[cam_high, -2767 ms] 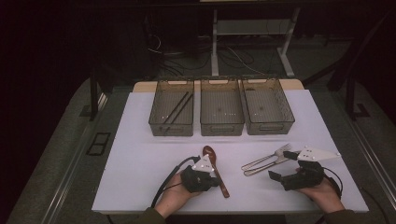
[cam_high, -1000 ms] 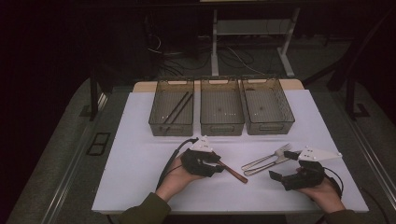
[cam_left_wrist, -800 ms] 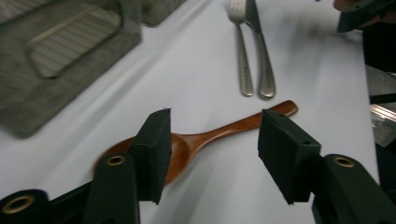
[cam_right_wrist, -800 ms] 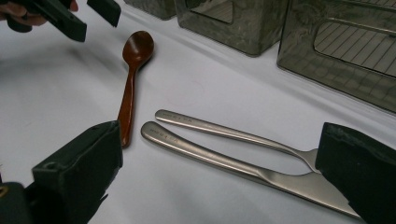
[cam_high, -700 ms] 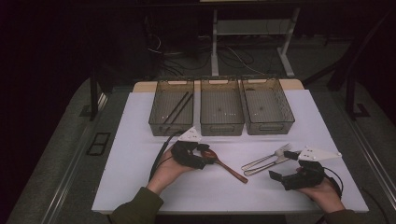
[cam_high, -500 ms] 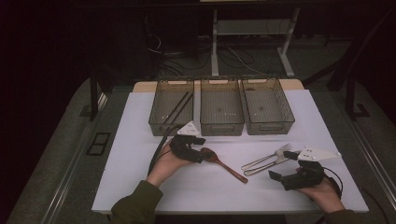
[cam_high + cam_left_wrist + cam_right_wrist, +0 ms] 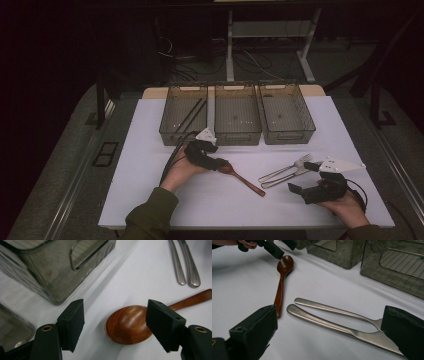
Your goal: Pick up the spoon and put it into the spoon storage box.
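Left gripper point(image 7: 115, 325) is hovering low over the desk point(image 7: 150, 200) with its fingers point(image 7: 71, 323) standing apart, having just been opening — the wooden spoon point(image 7: 130, 323) is lying flat between them, its bowl nearer the right-hand finger, no pad pressing on it. The handle is running off past that finger toward the metal fork point(image 7: 285, 170) and knife point(image 7: 280, 178).

Right gripper point(image 7: 320, 182) is resting near the desk's right side, fingers wide and gripping nothing — the fork and knife are lying between and just ahead of them.

Risks, as I judge them: the bowl is sitting off-centre, so a closing pinch could be catching only its curved rim and flicking the spoon sideways; the long handle could be swinging into the metal pieces as it lifts.

Room: just beyond the left fingertips the front walls of the three trays point(image 7: 237, 112) are standing close, leaving little space forward. Bare desk lies open behind and to the outer side of the left fingers.
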Available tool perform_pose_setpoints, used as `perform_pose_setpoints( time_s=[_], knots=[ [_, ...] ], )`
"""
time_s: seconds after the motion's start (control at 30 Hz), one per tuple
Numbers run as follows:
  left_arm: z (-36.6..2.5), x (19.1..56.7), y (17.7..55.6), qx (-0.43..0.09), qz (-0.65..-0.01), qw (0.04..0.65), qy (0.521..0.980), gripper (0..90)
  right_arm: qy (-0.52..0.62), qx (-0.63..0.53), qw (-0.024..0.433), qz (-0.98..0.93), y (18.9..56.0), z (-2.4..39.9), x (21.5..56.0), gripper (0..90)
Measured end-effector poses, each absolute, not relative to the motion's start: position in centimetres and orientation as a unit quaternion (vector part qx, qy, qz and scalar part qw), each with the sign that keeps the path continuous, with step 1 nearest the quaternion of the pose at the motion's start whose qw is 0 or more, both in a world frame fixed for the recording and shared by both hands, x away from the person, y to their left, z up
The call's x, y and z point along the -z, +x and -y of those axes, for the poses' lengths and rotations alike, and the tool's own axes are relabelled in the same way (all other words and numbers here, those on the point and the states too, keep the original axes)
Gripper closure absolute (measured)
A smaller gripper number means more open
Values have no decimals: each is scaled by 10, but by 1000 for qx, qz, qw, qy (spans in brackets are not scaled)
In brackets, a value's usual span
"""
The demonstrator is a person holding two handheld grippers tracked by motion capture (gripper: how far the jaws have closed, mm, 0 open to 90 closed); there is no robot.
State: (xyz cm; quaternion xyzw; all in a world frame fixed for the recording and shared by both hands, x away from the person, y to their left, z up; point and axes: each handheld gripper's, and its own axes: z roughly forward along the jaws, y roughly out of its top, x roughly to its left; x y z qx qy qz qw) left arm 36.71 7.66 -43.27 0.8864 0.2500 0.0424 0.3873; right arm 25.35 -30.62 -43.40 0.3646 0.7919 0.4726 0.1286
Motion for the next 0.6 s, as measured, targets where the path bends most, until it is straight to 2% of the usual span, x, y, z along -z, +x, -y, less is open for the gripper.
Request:
perform_pose_setpoints(
  time_s=[0.6],
  knots=[
    [-69,443,364,-41,-225,347,909,323,365,-473,129,-792,254,306,434,3]
  ],
)
